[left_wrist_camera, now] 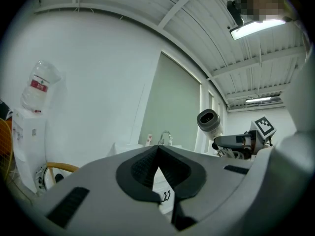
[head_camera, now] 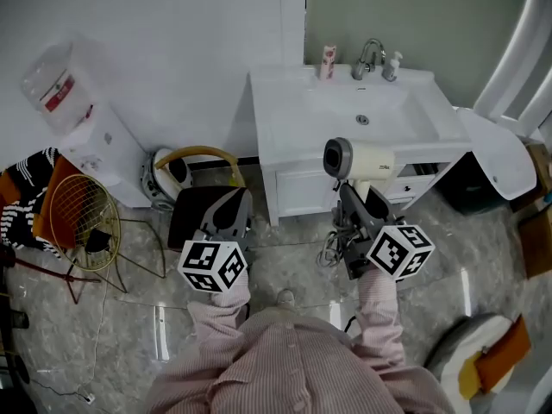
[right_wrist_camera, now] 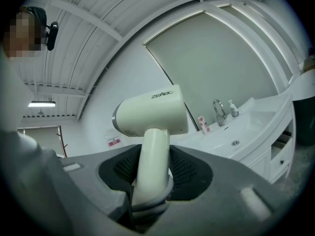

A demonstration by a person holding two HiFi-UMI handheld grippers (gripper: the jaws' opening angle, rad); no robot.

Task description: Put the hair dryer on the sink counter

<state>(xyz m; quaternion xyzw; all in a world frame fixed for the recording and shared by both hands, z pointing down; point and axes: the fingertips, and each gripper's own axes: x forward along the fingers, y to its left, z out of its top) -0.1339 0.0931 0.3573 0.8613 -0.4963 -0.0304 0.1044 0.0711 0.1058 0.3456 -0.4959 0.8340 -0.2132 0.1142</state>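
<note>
The right gripper point(right_wrist_camera: 150, 173) clenched the handle of the hair dryer point(right_wrist_camera: 152, 113), whose head stood above the fingers; top-heavy, it could tip or slide in them before reaching the sink counter point(head_camera: 278, 103) ahead. The left gripper point(left_wrist_camera: 158, 167) was closed, empty

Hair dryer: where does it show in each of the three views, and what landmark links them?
Head view: hair dryer right of centre, in front of the sink cabinet.
Left gripper view: hair dryer right of centre, open end toward the camera.
Right gripper view: hair dryer dead centre, handle clamped between the fingers.
Shared landmark: faucet.
</note>
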